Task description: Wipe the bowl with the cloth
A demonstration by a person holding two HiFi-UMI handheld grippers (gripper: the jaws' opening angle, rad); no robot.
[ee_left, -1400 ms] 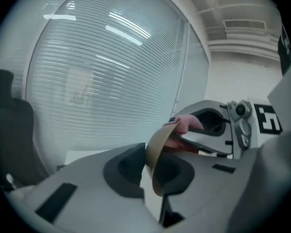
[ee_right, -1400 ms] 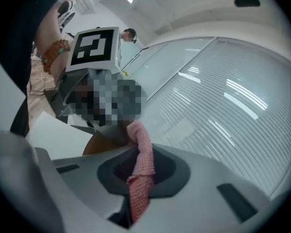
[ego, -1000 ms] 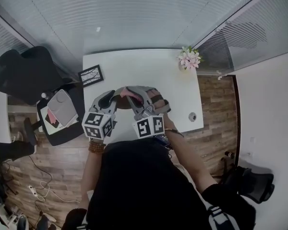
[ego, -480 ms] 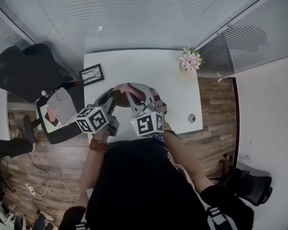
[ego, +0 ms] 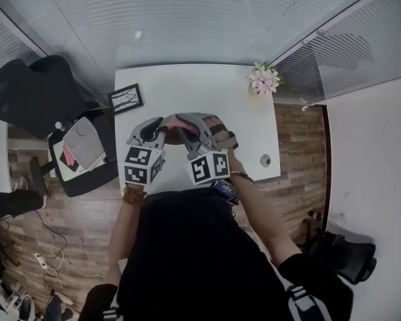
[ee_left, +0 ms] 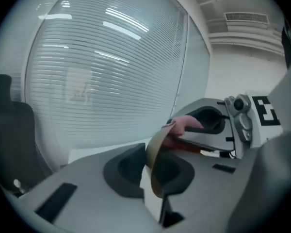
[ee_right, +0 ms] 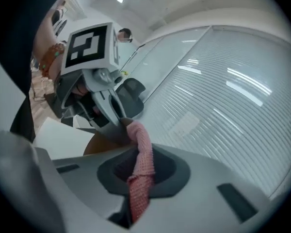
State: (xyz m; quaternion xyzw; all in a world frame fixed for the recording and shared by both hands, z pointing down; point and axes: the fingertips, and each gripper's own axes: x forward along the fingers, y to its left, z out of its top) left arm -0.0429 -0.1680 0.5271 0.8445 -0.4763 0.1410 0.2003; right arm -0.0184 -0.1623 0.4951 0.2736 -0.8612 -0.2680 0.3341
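Two jaws of the left gripper (ee_left: 150,169) are closing on the thin wall of the brown bowl (ee_left: 153,149), which stands edge-on between them. The right gripper (ee_right: 144,176) has its jaws clamped tight on the pink cloth (ee_right: 141,144). The cloth's far end meets the bowl's rim just beyond, over the white table (ego: 200,92).

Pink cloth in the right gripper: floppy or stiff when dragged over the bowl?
Likely floppy: the pink cloth bunches into a rope between the right gripper's shut jaws. Its knitted-looking weave probably grips rather than slips.
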